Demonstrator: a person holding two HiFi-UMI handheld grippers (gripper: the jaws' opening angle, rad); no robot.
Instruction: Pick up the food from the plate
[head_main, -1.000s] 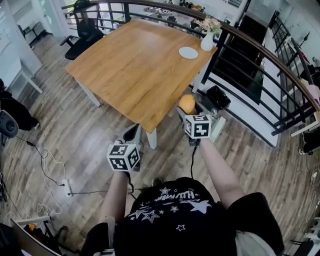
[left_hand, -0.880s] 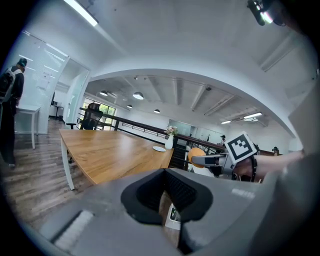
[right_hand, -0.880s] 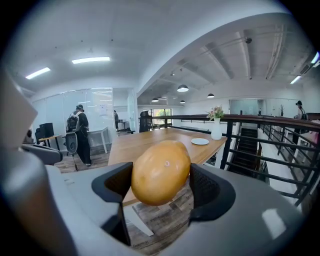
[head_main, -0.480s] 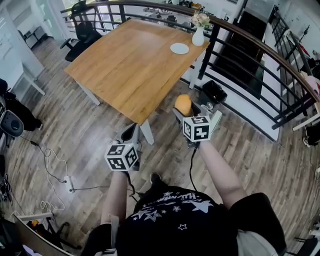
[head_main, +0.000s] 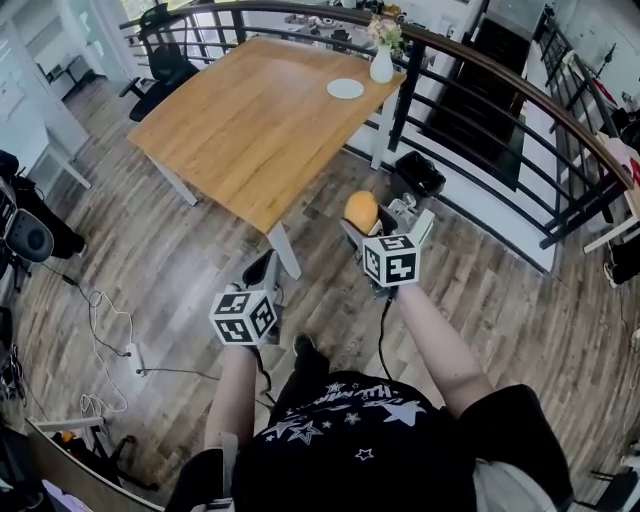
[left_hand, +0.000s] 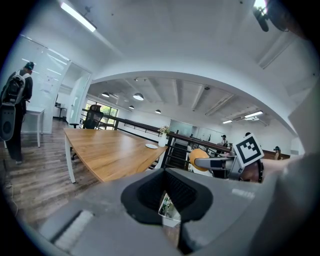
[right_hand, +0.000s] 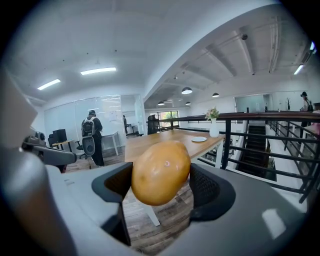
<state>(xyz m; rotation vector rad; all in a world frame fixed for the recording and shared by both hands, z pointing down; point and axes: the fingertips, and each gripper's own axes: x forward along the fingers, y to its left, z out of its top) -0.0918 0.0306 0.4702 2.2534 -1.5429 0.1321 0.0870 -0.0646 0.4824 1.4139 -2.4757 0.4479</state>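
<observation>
In the head view my right gripper (head_main: 362, 222) is shut on a round yellow-orange piece of food (head_main: 360, 208), held in the air over the wood floor, off the table's near corner. The right gripper view has the food (right_hand: 160, 172) pinched between both pads. A small white plate (head_main: 345, 89) lies bare at the far end of the wooden table (head_main: 250, 120), beside a white vase of flowers (head_main: 382, 62). To the left and lower, my left gripper (head_main: 264, 270) is shut with nothing in it; its own view shows the jaws (left_hand: 167, 207) closed to a slit.
A dark metal railing (head_main: 480, 90) runs past the table's far and right sides, with a black bin (head_main: 420, 172) at its foot. An office chair (head_main: 170, 65) stands beyond the table. Cables (head_main: 110, 330) trail on the floor at the left. A person with a backpack (right_hand: 90, 135) stands far off.
The table and plate have slid farther up and left in the head view as both grippers drew back from them. The right gripper still grips the food.
</observation>
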